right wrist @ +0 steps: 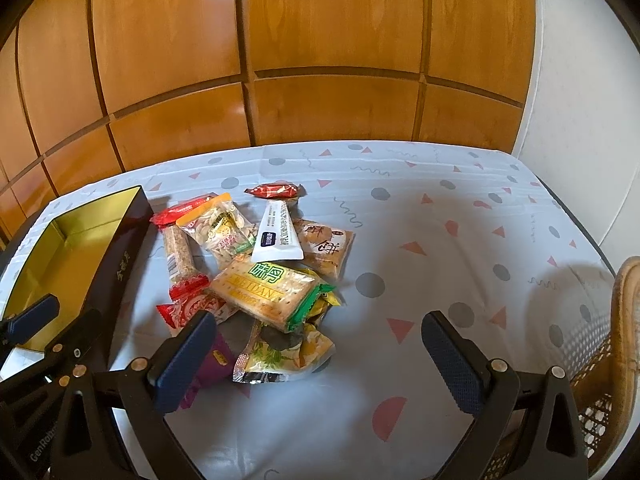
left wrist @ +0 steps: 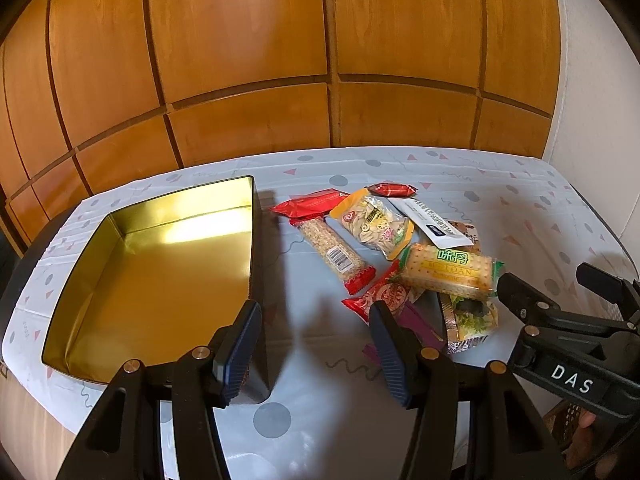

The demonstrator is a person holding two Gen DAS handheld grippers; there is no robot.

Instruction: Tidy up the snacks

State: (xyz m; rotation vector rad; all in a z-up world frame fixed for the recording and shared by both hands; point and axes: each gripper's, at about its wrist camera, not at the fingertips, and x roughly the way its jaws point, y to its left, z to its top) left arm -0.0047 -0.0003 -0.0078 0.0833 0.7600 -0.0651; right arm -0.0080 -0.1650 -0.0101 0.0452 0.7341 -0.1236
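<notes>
The snacks are heaped on the patterned tablecloth (right wrist: 460, 208), just to the right of the open gold-lined tin (left wrist: 160, 264), which holds nothing yet. Uppermost in the heap lies the green-ended cracker pack (right wrist: 266, 290), its long axis seen running from upper left to lower right in the right wrist view. The right gripper (right wrist: 320, 354) is held with its jaws spread wide and nothing between them; the pile lies ahead of it and toward its left finger, the yellow-green packet (right wrist: 288, 352) being the nearest item. The left gripper (left wrist: 316, 348) is likewise spread and empty, straddling the tin's near right corner, with the pile ahead and to its right. The right gripper is judged the nearer to the cracker pack, whose short width should be spanned.
</notes>
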